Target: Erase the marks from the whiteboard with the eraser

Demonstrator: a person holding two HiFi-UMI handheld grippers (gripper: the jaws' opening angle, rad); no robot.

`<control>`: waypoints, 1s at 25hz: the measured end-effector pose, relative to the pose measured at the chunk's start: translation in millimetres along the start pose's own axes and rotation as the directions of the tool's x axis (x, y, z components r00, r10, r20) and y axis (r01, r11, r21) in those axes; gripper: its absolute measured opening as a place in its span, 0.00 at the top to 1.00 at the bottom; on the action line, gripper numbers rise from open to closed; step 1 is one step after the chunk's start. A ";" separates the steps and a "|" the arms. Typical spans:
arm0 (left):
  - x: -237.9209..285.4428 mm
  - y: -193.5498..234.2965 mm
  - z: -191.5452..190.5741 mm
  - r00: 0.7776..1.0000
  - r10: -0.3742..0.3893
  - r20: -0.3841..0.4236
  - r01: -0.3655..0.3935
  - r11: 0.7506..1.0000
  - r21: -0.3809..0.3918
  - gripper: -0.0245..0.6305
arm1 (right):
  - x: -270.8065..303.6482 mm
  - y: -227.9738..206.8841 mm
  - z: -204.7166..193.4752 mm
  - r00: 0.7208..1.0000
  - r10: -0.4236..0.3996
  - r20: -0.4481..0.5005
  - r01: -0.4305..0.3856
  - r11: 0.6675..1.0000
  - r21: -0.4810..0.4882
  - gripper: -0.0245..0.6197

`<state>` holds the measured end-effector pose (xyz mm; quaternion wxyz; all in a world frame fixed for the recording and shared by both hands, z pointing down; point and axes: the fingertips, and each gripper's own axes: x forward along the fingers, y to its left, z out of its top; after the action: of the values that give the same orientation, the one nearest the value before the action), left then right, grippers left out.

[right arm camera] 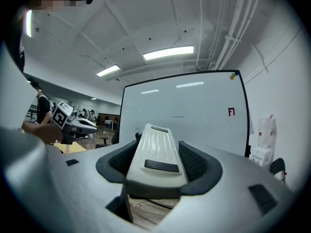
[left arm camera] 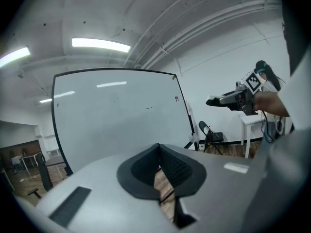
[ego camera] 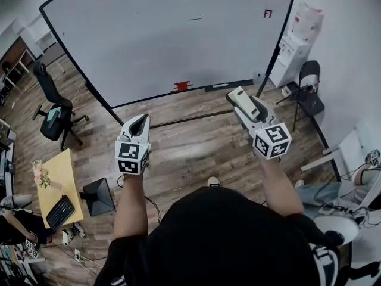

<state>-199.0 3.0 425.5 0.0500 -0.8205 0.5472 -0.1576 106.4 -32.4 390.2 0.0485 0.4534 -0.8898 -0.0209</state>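
The big whiteboard (ego camera: 161,34) stands ahead on a wooden floor. It carries a short black stroke (ego camera: 195,19) and a small red mark (ego camera: 267,14) near its upper right corner. My right gripper (ego camera: 238,97) is shut on a white eraser (ego camera: 244,102), held in the air a step short of the board; the right gripper view shows the eraser (right arm camera: 158,154) between the pads, pointing at the board (right arm camera: 204,115). My left gripper (ego camera: 141,120) hovers level with it to the left, shut with nothing in it (left arm camera: 159,152).
A red object (ego camera: 181,86) lies on the board's tray. A black office chair (ego camera: 53,109) and a yellow table (ego camera: 56,180) stand at the left, with a black box (ego camera: 98,195) on the floor. At the right are a water dispenser (ego camera: 297,40) and a folding chair (ego camera: 309,91).
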 end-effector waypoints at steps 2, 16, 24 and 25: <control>6.4 1.0 -1.7 1.000 0.001 -0.005 -0.001 1.000 0.000 0.95 | 6.9 -4.5 -3.0 1.000 0.004 -0.009 -0.004 1.000 0.002 0.56; 46.4 -0.5 -8.3 0.999 -0.016 -0.036 0.016 1.000 -0.001 0.95 | 37.7 -25.8 -21.1 0.997 0.031 -0.066 -0.030 1.000 0.008 0.56; 56.1 5.7 -12.1 0.999 -0.008 -0.046 0.008 1.000 -0.010 0.95 | 52.4 -29.5 -28.1 0.995 0.052 -0.086 -0.051 0.999 0.012 0.56; 57.6 6.9 -12.6 0.999 -0.007 -0.047 0.006 1.000 -0.011 0.95 | 54.7 -30.1 -28.7 0.995 0.054 -0.088 -0.053 0.999 0.012 0.56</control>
<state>-188.7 -51.3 447.4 0.0319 -0.8186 0.5464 -0.1740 101.8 -94.1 419.9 0.0859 0.4300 -0.8987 0.0049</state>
